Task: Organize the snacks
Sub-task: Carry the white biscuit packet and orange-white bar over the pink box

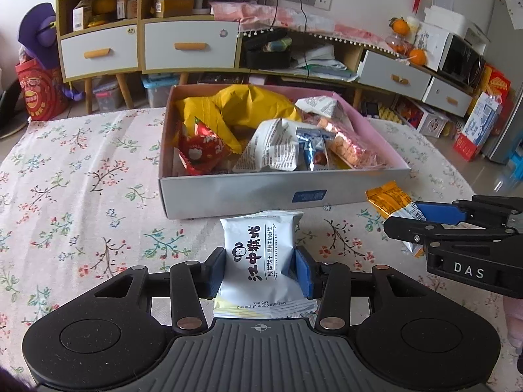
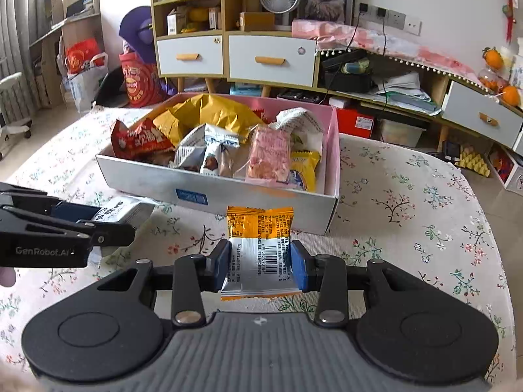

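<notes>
Box [image 1: 228,192] holds mixed snack packets [image 1: 271,145] (heaped).

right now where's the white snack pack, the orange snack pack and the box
white snack pack [image 1: 258,248], left wrist view, middle of its printed front
orange snack pack [image 2: 260,245], right wrist view, middle of its back
box [image 1: 261,192], left wrist view, near outer wall

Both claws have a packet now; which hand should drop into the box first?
Probably right. The right claw is shut on the orange packet, close to the box front wall. The left claw grips the white packet, about as close.
</notes>
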`<state>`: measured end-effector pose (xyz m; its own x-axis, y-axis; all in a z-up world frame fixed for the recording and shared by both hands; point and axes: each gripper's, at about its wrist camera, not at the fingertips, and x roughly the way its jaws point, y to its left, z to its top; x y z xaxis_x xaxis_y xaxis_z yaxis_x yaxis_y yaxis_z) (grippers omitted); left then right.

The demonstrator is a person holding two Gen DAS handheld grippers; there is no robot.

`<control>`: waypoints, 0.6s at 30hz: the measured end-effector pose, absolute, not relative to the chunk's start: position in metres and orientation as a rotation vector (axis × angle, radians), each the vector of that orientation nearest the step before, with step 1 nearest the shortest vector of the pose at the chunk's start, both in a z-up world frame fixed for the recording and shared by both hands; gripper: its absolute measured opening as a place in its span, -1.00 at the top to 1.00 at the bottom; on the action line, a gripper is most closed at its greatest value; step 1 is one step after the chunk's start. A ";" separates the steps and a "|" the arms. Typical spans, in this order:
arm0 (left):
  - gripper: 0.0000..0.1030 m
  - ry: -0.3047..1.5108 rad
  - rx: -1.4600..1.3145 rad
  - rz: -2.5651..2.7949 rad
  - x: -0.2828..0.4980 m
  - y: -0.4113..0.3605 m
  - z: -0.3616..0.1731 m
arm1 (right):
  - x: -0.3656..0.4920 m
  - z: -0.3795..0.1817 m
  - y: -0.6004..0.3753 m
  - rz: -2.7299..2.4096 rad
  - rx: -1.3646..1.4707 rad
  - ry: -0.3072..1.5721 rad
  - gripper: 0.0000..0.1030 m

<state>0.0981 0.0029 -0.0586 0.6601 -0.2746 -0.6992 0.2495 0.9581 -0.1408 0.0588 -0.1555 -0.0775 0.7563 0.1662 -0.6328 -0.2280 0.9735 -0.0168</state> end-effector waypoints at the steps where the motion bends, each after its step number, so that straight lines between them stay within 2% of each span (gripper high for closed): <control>1: 0.18 0.794 -0.036 -0.298 0.097 0.004 -0.057 | 0.058 -0.077 -0.155 0.212 -0.094 0.678 0.30; 18: 0.18 0.718 -0.098 -0.325 0.080 0.017 -0.023 | 0.052 -0.056 -0.166 0.156 0.014 0.623 0.30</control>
<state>0.0798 0.0170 -0.0234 0.7055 -0.3255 -0.6295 0.2585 0.9453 -0.1990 0.0524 -0.1655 -0.0558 0.8006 0.1500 -0.5802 -0.1413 0.9881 0.0605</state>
